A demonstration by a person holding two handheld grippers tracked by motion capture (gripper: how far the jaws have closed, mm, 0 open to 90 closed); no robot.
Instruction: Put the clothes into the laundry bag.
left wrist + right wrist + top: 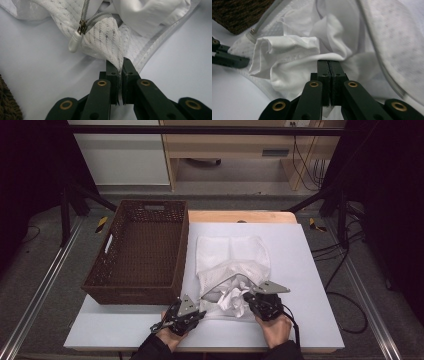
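Here, a white mesh laundry bag [232, 265] is seen lying on the white table [310, 285], just beside a brown wicker basket [140, 252]. Its mesh edge by the zipper pull [74, 44] is pinched by the left gripper [120, 65], while white cloth [287, 52] inside the bag's mouth is clamped by the right gripper [328, 62]

Mesh bag [105, 37]: upper part cut off by the top edge in the left gripper view. Basket [239, 12]: only a corner inside the right gripper view. White cloth [294, 57]: pinched edge hidden between the right gripper [329, 63] jaws; garment type unclear.
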